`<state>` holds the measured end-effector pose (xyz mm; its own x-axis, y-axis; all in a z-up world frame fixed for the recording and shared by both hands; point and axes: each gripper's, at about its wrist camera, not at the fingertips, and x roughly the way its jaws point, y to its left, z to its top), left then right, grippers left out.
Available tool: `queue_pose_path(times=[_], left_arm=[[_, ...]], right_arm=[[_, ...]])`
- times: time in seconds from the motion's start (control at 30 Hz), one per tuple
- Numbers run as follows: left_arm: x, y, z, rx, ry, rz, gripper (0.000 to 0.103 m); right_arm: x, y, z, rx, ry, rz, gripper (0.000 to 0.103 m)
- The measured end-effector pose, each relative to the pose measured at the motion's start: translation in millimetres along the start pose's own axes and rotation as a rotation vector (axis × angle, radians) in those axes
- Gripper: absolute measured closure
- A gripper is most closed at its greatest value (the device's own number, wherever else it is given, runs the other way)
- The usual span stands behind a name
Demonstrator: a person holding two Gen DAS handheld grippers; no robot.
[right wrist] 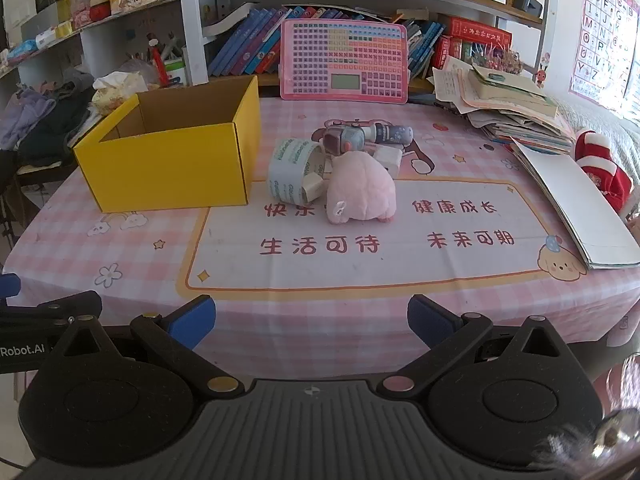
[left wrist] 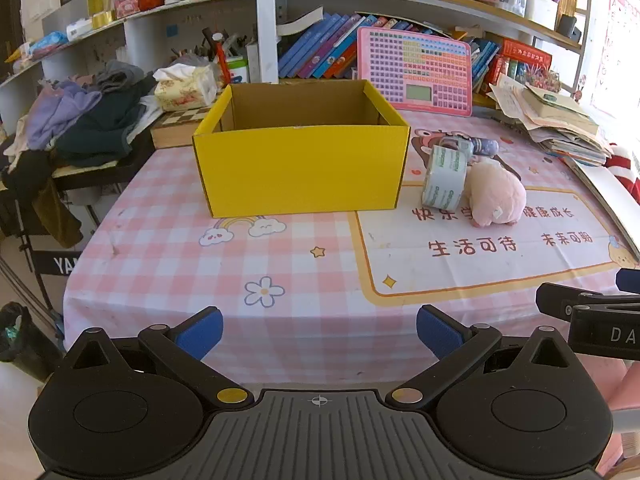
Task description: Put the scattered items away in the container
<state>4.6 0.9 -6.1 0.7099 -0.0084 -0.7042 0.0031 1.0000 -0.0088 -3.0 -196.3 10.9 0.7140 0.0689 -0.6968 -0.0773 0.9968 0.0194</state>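
An open yellow cardboard box [left wrist: 300, 168] [right wrist: 172, 160] stands on the pink checked tablecloth, and what I see of its inside holds nothing. Right of it lie a roll of clear tape [left wrist: 444, 176] [right wrist: 294, 176], a pink plush toy [left wrist: 498, 194] [right wrist: 362, 190], a grey toy with a dark bottle-shaped part [right wrist: 368, 136] [left wrist: 482, 146] and a small white block [right wrist: 388, 158]. My left gripper [left wrist: 319, 334] is open near the table's front edge with nothing between its blue pads. To its right, also near the front edge, my right gripper [right wrist: 311, 324] is open and holds nothing.
A pink keyboard board [right wrist: 344, 62] leans against bookshelves at the back. A stack of papers and books [right wrist: 516, 108] and a white folder [right wrist: 576, 208] fill the table's right side. Clothes [left wrist: 80, 120] pile on a stand left of the table.
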Motion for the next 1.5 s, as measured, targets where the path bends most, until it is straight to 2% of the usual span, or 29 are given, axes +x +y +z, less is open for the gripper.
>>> queue_pose_path(times=[1.5], left_arm=[[3.4,6.6,-2.2,0.014,0.023,-0.002,0.000]], right_arm=[[4.3,10.9,-1.1,-0.017,0.023,-0.007,0.000]])
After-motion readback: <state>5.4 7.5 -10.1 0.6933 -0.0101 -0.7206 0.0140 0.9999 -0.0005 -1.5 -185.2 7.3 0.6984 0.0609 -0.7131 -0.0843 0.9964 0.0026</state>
